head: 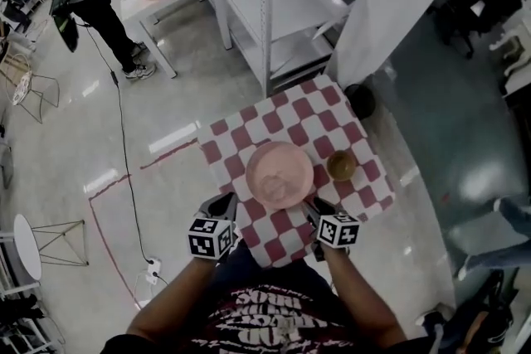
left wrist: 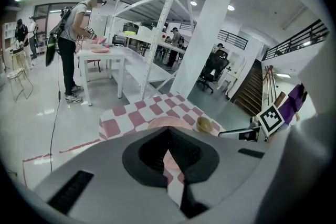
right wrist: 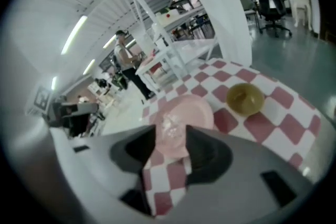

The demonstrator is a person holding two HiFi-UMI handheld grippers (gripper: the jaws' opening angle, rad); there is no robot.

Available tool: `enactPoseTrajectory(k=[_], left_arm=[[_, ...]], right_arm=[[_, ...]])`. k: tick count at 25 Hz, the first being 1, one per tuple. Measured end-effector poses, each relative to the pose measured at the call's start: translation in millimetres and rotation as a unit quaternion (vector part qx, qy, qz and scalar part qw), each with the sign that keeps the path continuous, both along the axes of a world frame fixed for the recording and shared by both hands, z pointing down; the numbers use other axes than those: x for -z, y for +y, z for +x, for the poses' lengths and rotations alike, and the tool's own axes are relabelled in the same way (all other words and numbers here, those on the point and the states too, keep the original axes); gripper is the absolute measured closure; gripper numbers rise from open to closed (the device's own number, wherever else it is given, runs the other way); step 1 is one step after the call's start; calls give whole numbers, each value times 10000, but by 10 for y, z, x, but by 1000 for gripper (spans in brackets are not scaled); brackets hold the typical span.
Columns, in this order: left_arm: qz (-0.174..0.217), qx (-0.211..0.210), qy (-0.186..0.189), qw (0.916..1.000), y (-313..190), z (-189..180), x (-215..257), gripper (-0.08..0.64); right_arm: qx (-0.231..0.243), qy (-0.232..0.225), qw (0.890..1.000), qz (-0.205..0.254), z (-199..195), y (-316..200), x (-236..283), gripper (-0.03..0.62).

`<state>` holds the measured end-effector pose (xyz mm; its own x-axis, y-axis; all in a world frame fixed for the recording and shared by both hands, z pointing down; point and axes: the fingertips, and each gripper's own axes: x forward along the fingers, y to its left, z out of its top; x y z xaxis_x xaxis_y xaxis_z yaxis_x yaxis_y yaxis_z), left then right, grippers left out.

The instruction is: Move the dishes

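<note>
Pink plate (head: 280, 172) was largely hidden behind left gripper (head: 224, 205) body in its own view; plate sat mid checkered table (head: 274, 122), olive bowl (head: 341, 166) just beside; left gripper clenched, empty; right gripper (head: 313, 210) gaped wide, gripped nothing.

**What my claws block**

The grey body of my left gripper (left wrist: 168, 136) covers the near part of the pink plate (left wrist: 176, 122) and the near edge of the checkered cloth (left wrist: 139, 113). In the right gripper view, a whitish patch (right wrist: 170, 124) on the plate is too blurred to name. I can't tell what the olive bowl (right wrist: 244, 98) holds.

Pink plate (head: 280, 172) beside olive bowl (head: 341, 166) — both upright.
</note>
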<state>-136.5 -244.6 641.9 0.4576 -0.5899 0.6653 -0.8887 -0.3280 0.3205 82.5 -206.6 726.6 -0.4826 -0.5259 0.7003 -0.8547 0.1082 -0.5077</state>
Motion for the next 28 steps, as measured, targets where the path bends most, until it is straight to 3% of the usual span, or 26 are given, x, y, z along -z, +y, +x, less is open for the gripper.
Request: enactPoseTrajectory(k=[2,3,4,9,19,25,28], left_arm=[[-46,-51,78,9999,-15,-94,-49,529],[-58,-83,111,9999,-31,-140,-71,529],[-64,-122,140,9998,-54,-181,-90,529],[-91,-435,340,9984,-194,-226,-175,529],[-184,-1504,636,9864,-143,134,-285,529],[-296,-1664,535,9842,-92,319,-301,529],[-275,-1505,344,9876,-51,324,-308,529]], right_arm=[[78,89,9999,-24,-178,27,-27,394],[93,166,9998,-1,-230,31,-14,434],[104,245,9996,35,-268,30,17,558],[-41,437,9990,123,-330,11,180,558],[-467,1053,9928,323,-192,232,631,558],[-379,1377,9891,360,-7,338,670,557],[-171,1467,9878,497,2,278,628,557]])
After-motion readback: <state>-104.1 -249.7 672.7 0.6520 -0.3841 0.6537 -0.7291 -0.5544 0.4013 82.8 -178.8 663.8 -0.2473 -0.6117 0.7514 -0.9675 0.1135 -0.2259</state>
